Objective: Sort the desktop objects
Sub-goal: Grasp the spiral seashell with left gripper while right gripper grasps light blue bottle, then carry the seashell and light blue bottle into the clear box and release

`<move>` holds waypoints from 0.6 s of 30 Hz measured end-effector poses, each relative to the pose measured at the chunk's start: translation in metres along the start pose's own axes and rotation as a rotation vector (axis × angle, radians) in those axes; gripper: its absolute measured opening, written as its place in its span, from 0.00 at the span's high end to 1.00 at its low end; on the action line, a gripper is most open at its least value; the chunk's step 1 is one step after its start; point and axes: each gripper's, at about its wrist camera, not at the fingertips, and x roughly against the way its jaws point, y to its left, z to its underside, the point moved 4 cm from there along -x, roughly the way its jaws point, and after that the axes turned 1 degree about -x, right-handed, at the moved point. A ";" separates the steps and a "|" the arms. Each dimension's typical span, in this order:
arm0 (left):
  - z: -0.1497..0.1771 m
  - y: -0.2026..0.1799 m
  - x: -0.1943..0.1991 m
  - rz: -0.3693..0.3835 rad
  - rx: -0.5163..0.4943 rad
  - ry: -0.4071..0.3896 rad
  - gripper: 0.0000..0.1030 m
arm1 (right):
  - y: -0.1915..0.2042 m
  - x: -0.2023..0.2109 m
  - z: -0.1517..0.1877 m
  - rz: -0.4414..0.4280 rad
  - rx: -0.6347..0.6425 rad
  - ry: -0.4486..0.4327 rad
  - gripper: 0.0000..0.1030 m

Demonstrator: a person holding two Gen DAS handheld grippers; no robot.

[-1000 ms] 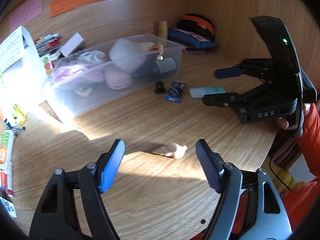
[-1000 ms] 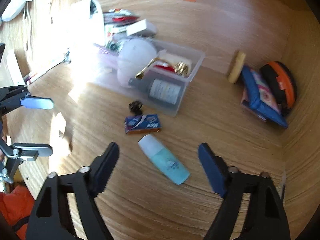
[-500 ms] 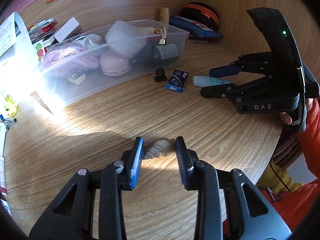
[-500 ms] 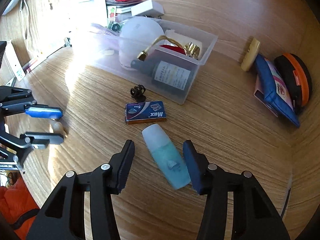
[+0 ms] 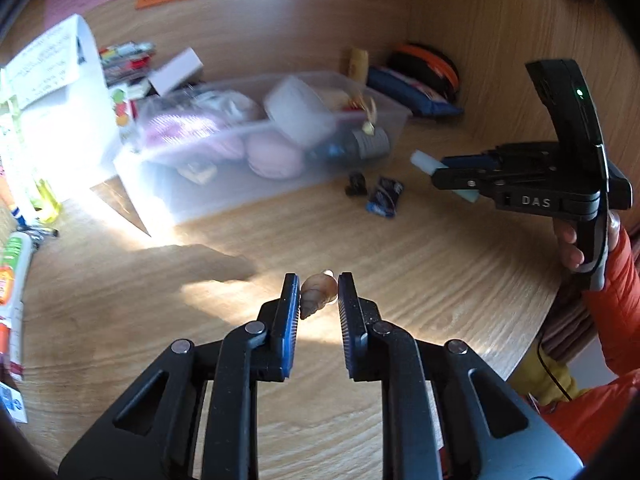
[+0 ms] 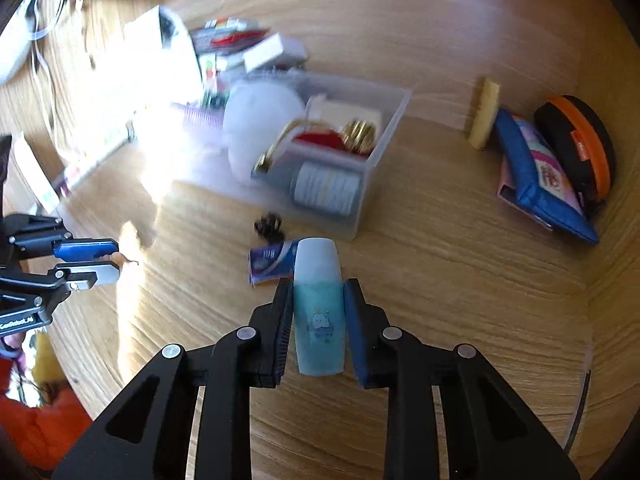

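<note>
Both grippers' fingers, wide a second ago, just closed: left gripper [image 5: 319,290] around shell [image 5: 317,293], right gripper [image 6: 319,304] around bottle [image 6: 319,304].

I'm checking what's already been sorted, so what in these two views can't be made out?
- Clear bin contents: motion-blurred in both views, glare on its left end.
- Small blue packet: lettering blurred; the blue bottle in the right gripper covers its end.
- Papers beside the bin: washed out by sunlight.
</note>
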 end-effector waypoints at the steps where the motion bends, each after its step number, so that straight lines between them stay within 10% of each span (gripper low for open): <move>1: -0.001 0.001 0.001 -0.003 0.002 -0.006 0.82 | -0.001 0.004 -0.002 0.002 -0.006 -0.010 0.78; 18: -0.039 0.043 0.030 -0.060 0.050 -0.133 0.82 | -0.001 0.045 -0.046 -0.023 -0.004 -0.180 0.78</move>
